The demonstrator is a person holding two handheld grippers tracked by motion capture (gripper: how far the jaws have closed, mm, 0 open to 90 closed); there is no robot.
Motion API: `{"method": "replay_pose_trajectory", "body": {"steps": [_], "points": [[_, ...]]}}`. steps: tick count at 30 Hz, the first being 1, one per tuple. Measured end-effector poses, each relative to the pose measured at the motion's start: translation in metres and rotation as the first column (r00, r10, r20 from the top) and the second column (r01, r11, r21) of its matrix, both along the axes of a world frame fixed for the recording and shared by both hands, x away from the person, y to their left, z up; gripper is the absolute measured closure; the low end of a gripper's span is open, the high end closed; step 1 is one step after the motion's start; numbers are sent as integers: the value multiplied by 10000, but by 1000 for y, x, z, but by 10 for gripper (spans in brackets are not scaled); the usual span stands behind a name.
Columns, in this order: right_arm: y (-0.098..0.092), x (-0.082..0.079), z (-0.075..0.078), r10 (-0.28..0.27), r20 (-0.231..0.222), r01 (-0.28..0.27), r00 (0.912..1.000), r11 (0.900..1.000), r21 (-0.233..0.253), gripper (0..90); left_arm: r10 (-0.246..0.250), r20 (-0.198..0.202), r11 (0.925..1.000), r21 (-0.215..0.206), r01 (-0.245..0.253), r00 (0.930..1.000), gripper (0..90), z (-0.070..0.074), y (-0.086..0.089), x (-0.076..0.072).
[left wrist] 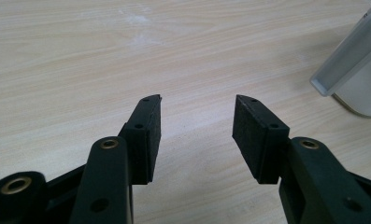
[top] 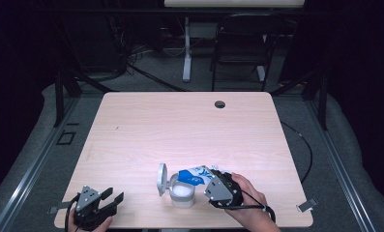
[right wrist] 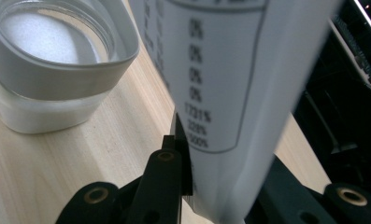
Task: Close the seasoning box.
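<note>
Grippers first, at the near edge of the bench (top: 146, 125). Left gripper (top: 113, 198) sits at the near left corner, jaws spread wide with bare wood between the pads and nothing held; I read it as idle. Right gripper (top: 214, 175) is near centre-right, in a hand (top: 245, 195), jaws clamped on the pouch (top: 195, 175).

Item one: the pouch, a blue-and-white bag with a printed nutrition panel (right wrist: 211, 79), tipped over toward the left so its mouth hangs above the jar (top: 182, 193). I judge it soft and light, prone to buckle and shift as its contents move; the flat printed wall low down, where the jaws now pinch it, looks the sound place to hold.

Item two: the jar, clear-walled with a grey collar (right wrist: 57, 70) and a white powder inside, standing just left of the right gripper. Its hinged lid (top: 161, 180) stands open on the left side. I take it for rigid, smooth and breakable; steady it by the collar.

Farther off: bare bench, a cable hole (top: 220, 104) near the far edge, then a chair (top: 240, 48) on the floor beyond.
</note>
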State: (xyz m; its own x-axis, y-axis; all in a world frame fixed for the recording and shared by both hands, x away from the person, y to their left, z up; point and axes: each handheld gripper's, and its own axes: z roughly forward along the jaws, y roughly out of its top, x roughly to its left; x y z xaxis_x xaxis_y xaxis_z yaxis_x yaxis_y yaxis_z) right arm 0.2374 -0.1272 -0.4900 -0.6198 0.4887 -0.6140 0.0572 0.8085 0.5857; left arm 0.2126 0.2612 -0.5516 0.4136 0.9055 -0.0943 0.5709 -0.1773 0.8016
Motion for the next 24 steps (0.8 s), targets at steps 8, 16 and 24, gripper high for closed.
{"method": "replay_pose_trajectory", "body": {"steps": [8, 16, 24], "points": [[-7, 0, -5, -47, -604, 127, 9982, 9912, 1316, 817, 21, -36, 10000, 18, -21, 10000, 525, -1, -1, 0], [-16, 3, -7, -176, -1212, 515, 9925, 9579, 2825, 822, -5, -43, 10000, 66, 6, 10000, 525, -1, -1, 0], [-19, 0, -12, 43, -1752, 645, 9845, 9205, 3853, 822, 1, -61, 10000, 17, -1, 10000, 525, -1, 0, 0]]}}
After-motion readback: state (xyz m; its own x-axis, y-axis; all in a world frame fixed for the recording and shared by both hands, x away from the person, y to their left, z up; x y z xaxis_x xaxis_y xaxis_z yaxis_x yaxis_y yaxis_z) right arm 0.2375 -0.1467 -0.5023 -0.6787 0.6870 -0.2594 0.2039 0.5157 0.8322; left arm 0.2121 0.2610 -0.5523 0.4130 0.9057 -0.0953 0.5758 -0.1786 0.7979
